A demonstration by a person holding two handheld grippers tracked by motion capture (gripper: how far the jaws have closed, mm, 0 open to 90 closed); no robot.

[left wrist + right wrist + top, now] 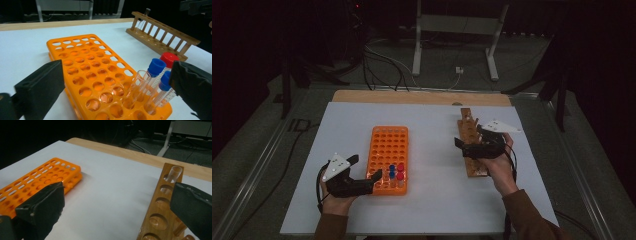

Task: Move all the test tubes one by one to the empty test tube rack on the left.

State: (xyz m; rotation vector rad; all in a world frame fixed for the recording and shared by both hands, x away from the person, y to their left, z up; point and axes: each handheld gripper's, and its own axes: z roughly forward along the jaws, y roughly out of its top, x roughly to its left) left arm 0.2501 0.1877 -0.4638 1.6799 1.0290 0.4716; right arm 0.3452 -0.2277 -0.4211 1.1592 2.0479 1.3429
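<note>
An orange tube rack [389, 145] lies left of centre on the white table top. Blue- and red-capped tubes [396, 172] stand near its front right corner. In the left gripper view a blue cap [156, 66], a red cap [169, 59] and an uncapped clear tube [139, 83] stand close together. My left gripper [364, 167] is at the rack's near left corner, open [116, 68], its pads well apart from the tubes. My right gripper [468, 137] hovers open [117, 191] over a wooden rack [472, 150], whose far hole holds a clear tube [173, 173].
The white sheet [432, 200] covers a wooden table top, with bare room between the two racks. Beyond the far edge lie floor cables [382, 65] and a metal stand [457, 30]. Most holes of the orange rack [82, 65] hold nothing.
</note>
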